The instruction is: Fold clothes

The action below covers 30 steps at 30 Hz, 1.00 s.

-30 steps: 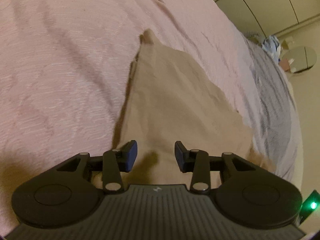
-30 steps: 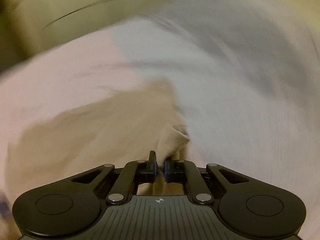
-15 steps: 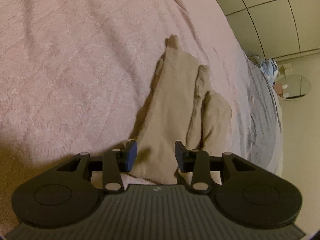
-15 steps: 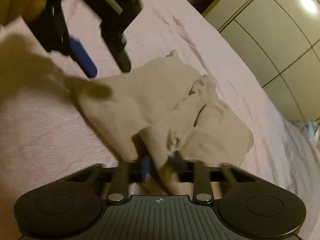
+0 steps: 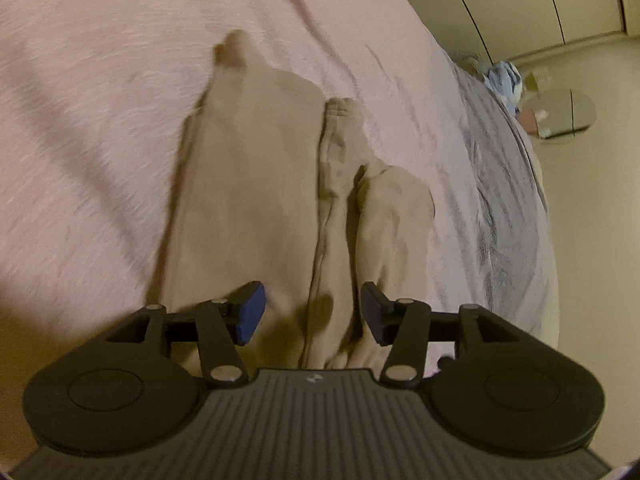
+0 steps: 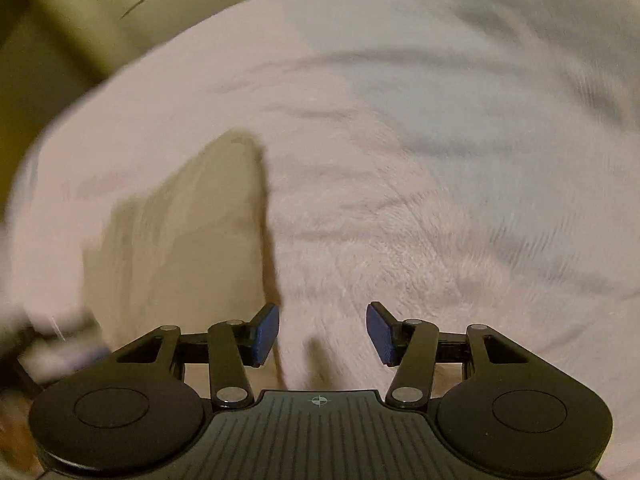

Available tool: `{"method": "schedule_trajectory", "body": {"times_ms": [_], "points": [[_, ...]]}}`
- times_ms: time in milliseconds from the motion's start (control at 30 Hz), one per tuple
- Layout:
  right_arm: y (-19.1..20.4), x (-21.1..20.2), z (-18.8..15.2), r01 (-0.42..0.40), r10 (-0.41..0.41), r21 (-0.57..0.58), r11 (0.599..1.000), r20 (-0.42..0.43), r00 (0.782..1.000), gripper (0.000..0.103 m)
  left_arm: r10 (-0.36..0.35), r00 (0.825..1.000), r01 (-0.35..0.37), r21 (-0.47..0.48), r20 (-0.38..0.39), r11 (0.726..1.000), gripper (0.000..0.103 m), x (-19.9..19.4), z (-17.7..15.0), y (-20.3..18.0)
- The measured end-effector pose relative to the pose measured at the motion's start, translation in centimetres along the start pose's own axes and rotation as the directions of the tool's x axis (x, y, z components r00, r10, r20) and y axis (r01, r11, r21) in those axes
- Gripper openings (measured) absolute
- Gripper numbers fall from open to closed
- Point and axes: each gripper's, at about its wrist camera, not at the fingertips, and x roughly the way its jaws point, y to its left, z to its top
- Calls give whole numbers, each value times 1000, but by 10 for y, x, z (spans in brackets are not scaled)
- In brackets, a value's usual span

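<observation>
a tan garment [image 5: 256, 200] lies partly folded on a pink blanket [image 5: 100, 100], a flat panel on one side and a bunched, rumpled strip with a rounded flap alongside it; a small corner of the garment pokes up at its far end. the left gripper [image 5: 310, 314] hangs just above the garment's near edge, its blue-padded fingers [image 5: 250, 312] spread wide and gripping nothing, their shadow falling on the cloth between them. beyond the garment, the pink blanket gives way to a grey striped cover [image 5: 504, 184] toward the bed's far side, and past that stand pale cupboard doors [image 5: 500, 4] and a round mirror [image 5: 564, 112] on the floor. in the blurred right wrist view, the right gripper [image 6: 322, 334] has its fingers apart over bare pink blanket [image 6: 360, 220], beside the garment [image 6: 192, 220] rather than on it, holding nothing.
</observation>
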Motion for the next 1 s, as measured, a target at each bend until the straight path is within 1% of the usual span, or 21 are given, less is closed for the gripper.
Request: {"method": "schedule_trajectory", "body": {"times_ms": [67,100,133,200,233,300,433,467,533,567,600,733,767,800,833,867,900,933,1000], "points": [[-11,6,12,-75,77,105,992,-16,997,53,-14,1000,15,18,-18,1000,55,11,9,-3],[-12,12,15,-96,101,149,984,-25,995,53,-20,999,20,15,-28,1000,55,16,13,-4],[-15,16,16,-104,113,178,979,-41,993,53,-27,999,27,-2,-35,1000,55,20,16,-3],[-15,29,18,-99,116,204,974,-73,991,53,-68,997,66,-26,-43,997,55,22,21,-2],[-14,34,18,-98,116,203,974,-79,990,53,-87,995,86,-37,-47,996,55,23,23,-1],[-11,45,18,-97,116,197,976,-88,989,53,-84,994,83,-17,-64,996,53,30,25,-3],[-8,55,19,-103,119,178,979,-82,989,52,-120,988,126,65,-100,990,47,32,23,-13],[-8,58,21,-105,121,175,979,-82,989,52,-115,988,125,94,-100,988,42,32,22,-15],[-10,63,25,-107,123,164,981,-85,989,52,-104,988,119,140,-110,983,40,36,20,-17],[-10,65,26,-107,121,154,982,-85,989,52,-97,989,112,145,-109,983,40,39,19,-17],[-9,67,26,-105,118,143,984,-84,989,52,-96,990,110,135,-106,985,40,42,20,-15],[-6,79,29,-103,112,109,989,-81,990,52,-129,988,133,41,-88,990,40,52,23,-9],[-6,80,28,-101,110,109,989,-79,991,52,-131,988,135,49,-87,990,38,54,23,-11],[-6,80,28,-100,109,111,989,-78,991,52,-133,987,138,57,-87,989,23,55,22,-12],[-6,78,27,-97,106,110,989,-77,991,52,-129,988,137,89,-88,987,12,53,20,-17],[-6,77,26,-94,102,108,990,-76,992,52,-121,989,131,125,-82,983,3,48,19,-22],[-3,76,26,-90,97,93,992,-76,992,52,-113,991,124,161,-76,979,3,44,17,-26],[-1,75,26,-85,91,76,994,-76,993,52,-93,995,100,222,-44,970,3,36,16,-35],[10,71,25,-85,86,9,996,-70,994,52,-74,997,68,312,7,948,3,13,14,-50]]}}
